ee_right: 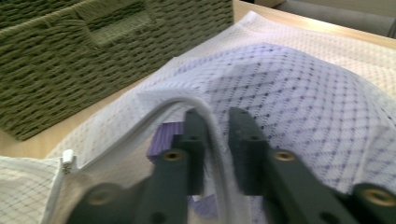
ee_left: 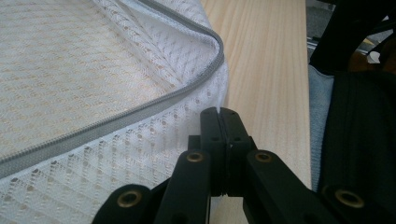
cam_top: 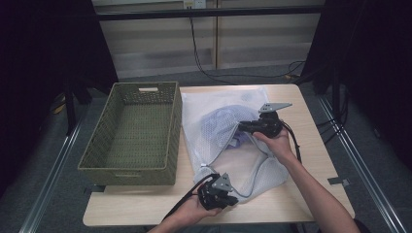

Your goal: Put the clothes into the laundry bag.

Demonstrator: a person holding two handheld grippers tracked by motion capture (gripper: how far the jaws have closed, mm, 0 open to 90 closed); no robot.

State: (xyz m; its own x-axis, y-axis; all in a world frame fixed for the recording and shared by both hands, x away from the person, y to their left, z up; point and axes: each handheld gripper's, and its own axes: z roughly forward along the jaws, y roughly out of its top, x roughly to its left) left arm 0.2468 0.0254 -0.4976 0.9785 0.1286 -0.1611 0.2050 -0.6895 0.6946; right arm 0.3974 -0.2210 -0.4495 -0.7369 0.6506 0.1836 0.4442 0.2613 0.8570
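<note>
**White mesh bag held at two places on the wooden table**

White mesh is the material of the laundry bag (cam_top: 228, 141), which lies flat on the light wooden table (cam_top: 311, 160), just beside a green woven basket (cam_top: 133, 133) on its left. Inside the bag there is some purple cloth (ee_right: 299, 88); it shows through the net and also at the open mouth, where a striped part of it is visible.

The left gripper (cam_top: 219, 193) is at the near corner of the bag, close to the table edge. Its jaws are pressed together, and in the left gripper view the white mesh reaches right up to their closed tips, beside the grey zipper (ee_left: 140, 109). It seems to pinch the bag's corner (the exact contact is hidden behind the jaws).

The right gripper (cam_top: 241, 127) is at the open mouth of the bag, near the middle of the table. In the right gripper view the white edge of the opening (ee_right: 187, 100) curves down between the two jaws. A narrow gap remains between them, and I cannot tell if the pads really press on this edge.

The person's hands hold both tools from the near side, and a black cable (cam_top: 182, 204) runs from the left one.
</note>
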